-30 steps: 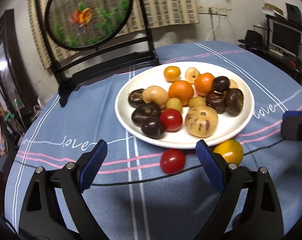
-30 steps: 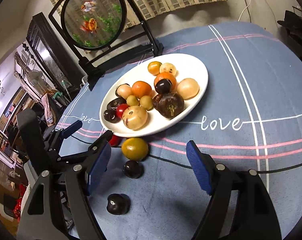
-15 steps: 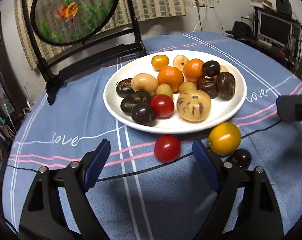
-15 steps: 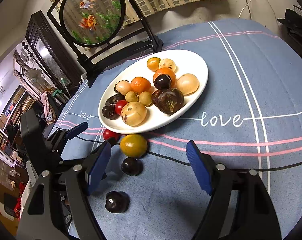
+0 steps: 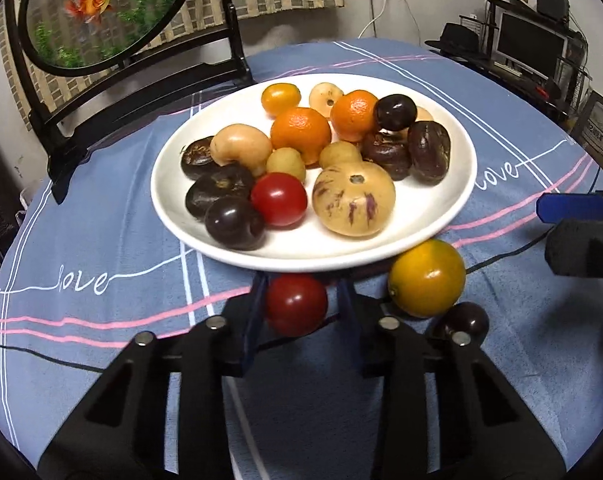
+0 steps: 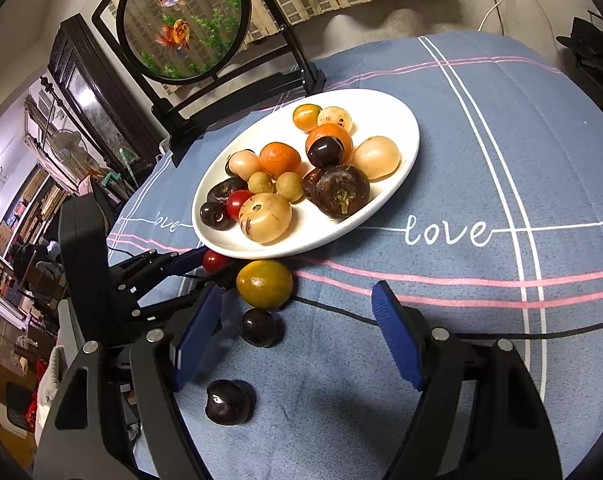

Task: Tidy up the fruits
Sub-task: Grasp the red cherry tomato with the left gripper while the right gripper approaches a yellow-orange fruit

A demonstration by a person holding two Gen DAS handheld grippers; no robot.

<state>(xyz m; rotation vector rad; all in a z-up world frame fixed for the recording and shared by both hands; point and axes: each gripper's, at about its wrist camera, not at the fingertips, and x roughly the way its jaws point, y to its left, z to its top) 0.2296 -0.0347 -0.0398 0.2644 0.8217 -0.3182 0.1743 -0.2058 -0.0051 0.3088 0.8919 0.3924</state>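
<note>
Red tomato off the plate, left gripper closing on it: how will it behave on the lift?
The red tomato looks round and glossy, so it may slip or rotate between the left gripper's closing jaws. Its skin seems thin and taut: probably easy to bruise if squeezed hard. It is small, likely light. If dropped, it would probably roll on the cloth toward the white plate rim.

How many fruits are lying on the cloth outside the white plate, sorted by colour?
Red tomato: 1
Yellow-orange fruit: 1
Dark fruits, nearly black: 2
Total in view off the plate: 4
</note>
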